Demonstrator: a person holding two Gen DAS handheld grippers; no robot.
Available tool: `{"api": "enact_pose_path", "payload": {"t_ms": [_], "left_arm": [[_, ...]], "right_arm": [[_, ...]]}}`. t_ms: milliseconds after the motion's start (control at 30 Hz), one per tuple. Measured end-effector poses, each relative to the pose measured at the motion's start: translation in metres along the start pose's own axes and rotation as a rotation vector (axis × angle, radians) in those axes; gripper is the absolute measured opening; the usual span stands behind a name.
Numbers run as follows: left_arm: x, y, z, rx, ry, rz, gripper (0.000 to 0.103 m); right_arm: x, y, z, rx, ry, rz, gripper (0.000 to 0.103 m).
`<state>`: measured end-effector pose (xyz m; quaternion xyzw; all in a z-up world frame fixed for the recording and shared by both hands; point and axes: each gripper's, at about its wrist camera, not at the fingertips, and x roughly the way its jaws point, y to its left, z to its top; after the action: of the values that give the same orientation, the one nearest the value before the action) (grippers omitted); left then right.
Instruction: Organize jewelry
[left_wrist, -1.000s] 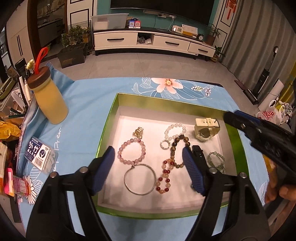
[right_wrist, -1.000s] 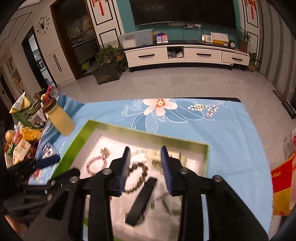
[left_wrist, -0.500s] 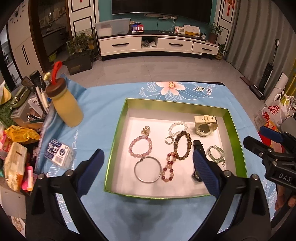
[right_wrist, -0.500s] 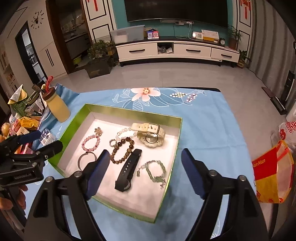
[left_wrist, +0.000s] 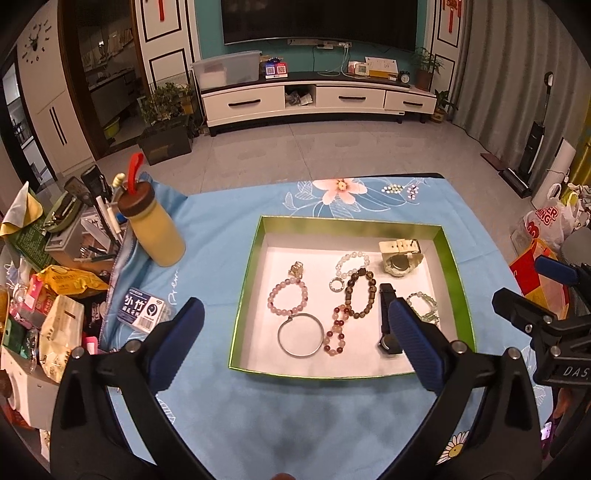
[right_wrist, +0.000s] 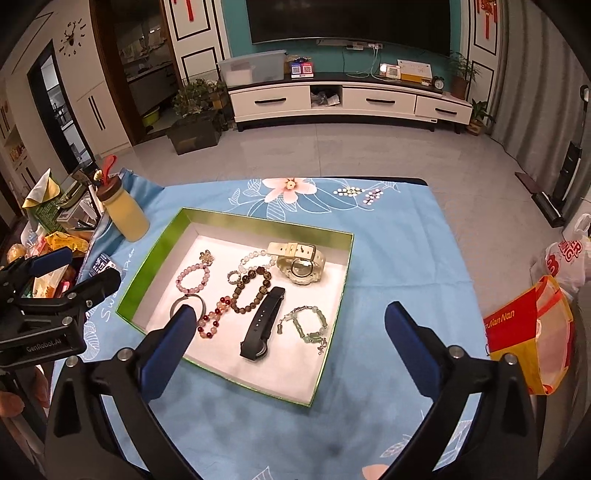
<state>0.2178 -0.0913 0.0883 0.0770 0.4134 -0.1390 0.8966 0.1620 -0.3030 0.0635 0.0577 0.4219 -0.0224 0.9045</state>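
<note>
A green-rimmed box with a white floor lies on the blue cloth. In it lie a pink bead bracelet, a silver bangle, a red bead bracelet, a brown bead bracelet, a black band watch, a cream watch and a green bracelet. My left gripper is open and empty, held above the box's near edge. My right gripper is open and empty, to the right of the box.
A yellow bottle with a brown lid stands left of the box. A small white packet lies on the cloth. Cluttered snack packs and pens fill the left edge. Bags stand off the table at right.
Both grippers have pulled up and back from the box. The right gripper has opened wide and let go of the black band watch, which now lies in the box.
</note>
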Motion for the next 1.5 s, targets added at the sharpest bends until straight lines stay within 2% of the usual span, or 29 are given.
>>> {"api": "enact_pose_path", "payload": {"t_ms": [233, 533, 667, 800, 1500], "left_arm": [[-0.019, -0.001, 0.005, 0.004, -0.009, 0.041, 0.101], [-0.026, -0.002, 0.005, -0.018, 0.02, 0.022, 0.101], [-0.022, -0.006, 0.007, 0.006, 0.028, 0.071, 0.101], [-0.018, -0.006, 0.009, -0.002, 0.039, 0.049, 0.101], [0.018, 0.005, 0.008, -0.043, 0.114, 0.078, 0.101]], "right_arm": [[-0.011, 0.009, 0.0, -0.037, 0.011, -0.047, 0.102], [-0.01, 0.011, -0.001, -0.038, 0.018, -0.056, 0.102], [-0.006, 0.01, -0.001, -0.026, 0.025, -0.059, 0.102], [-0.002, 0.011, -0.001, -0.026, 0.033, -0.063, 0.102], [0.024, 0.008, -0.002, -0.009, 0.071, -0.066, 0.102]]}}
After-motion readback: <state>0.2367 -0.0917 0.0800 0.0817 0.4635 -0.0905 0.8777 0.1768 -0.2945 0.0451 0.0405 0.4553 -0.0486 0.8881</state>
